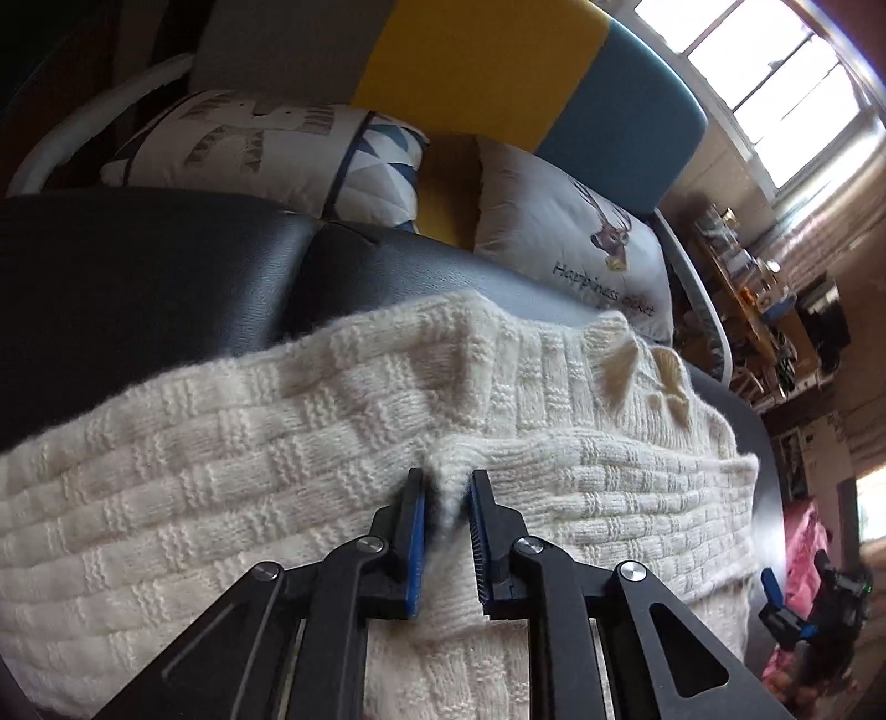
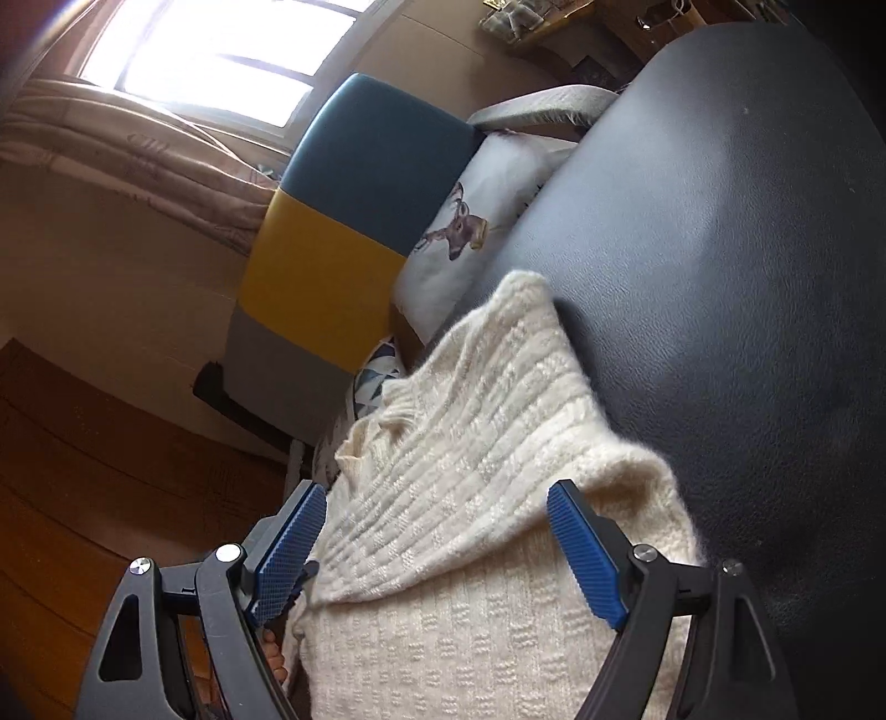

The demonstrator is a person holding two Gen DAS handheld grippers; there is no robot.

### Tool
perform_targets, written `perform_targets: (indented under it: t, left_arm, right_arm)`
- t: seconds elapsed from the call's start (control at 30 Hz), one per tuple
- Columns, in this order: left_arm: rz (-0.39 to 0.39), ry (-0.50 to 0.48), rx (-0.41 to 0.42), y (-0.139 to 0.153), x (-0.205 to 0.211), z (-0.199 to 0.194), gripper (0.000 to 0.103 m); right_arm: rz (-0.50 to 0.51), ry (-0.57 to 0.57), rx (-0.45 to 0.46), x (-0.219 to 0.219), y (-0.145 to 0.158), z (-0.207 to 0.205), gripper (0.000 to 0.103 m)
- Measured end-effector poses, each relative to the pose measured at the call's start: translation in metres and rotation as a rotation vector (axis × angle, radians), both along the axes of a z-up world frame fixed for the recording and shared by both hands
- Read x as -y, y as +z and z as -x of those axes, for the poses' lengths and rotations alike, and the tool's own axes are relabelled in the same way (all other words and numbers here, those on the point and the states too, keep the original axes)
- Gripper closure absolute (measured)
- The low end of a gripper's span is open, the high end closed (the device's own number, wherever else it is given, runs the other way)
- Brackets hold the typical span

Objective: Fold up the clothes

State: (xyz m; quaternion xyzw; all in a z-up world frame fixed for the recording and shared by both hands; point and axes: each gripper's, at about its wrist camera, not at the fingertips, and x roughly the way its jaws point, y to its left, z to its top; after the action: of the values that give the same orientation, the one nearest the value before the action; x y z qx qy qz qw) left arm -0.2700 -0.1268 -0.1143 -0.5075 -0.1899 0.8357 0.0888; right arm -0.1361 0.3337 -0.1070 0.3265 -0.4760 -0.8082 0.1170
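A cream knitted sweater (image 1: 310, 454) lies partly folded on a black leather seat (image 1: 138, 266). My left gripper (image 1: 447, 493) is shut on a pinched ridge of the sweater's folded edge, with wool bunched between its blue pads. In the right wrist view the same sweater (image 2: 470, 476) runs along the black seat (image 2: 747, 249), one layer folded over another. My right gripper (image 2: 437, 509) stands wide open, its blue pads (image 2: 581, 554) on either side of the folded layer and gripping nothing. The right gripper (image 1: 797, 615) also shows at the left wrist view's right edge, beside the sweater's end.
Behind the seat are a deer-print cushion (image 1: 587, 243), a patterned cushion (image 1: 260, 144) and a grey, yellow and teal backrest (image 1: 487, 61). A bright window (image 2: 221, 44) and a cluttered shelf (image 1: 758, 288) lie beyond. Pink fabric (image 1: 803, 559) sits low right. Fingers of a hand (image 2: 274, 659) show under the right gripper.
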Motion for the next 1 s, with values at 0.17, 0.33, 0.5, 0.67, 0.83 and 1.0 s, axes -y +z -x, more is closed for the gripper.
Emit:
perform_targets:
  t: [0.17,0.33,0.5,0.67,0.83,1.0]
  left_arm:
    - [0.005,0.049,-0.104,0.036,-0.011,-0.008,0.086]
    - [-0.051,-0.264,-0.126,0.049,-0.115,-0.003,0.08]
    - [0.0,-0.623,-0.153,0.054,-0.254,0.002,0.059]
    - [0.076,-0.819,-0.135,0.049,-0.346,0.028,0.054]
    - [0.141,-0.928,-0.101,0.031,-0.393,0.053,0.054]
    - [0.163,-1.054,-0.043,0.012,-0.419,0.056,0.073]
  right_arm:
    - [0.109,0.023,0.003,-0.006,-0.012,0.025,0.019]
    - [0.072,0.037,0.035,0.004,-0.042,0.027,0.026]
    - [-0.132,0.088,-0.067,0.028,-0.033,0.016,0.026]
    - [-0.161,0.117,-0.08,0.03,-0.033,0.015,0.026]
    - [-0.112,0.122,-0.116,0.024,-0.036,0.01,0.026]
    - [-0.095,0.127,-0.132,0.024,-0.036,0.008,0.026]
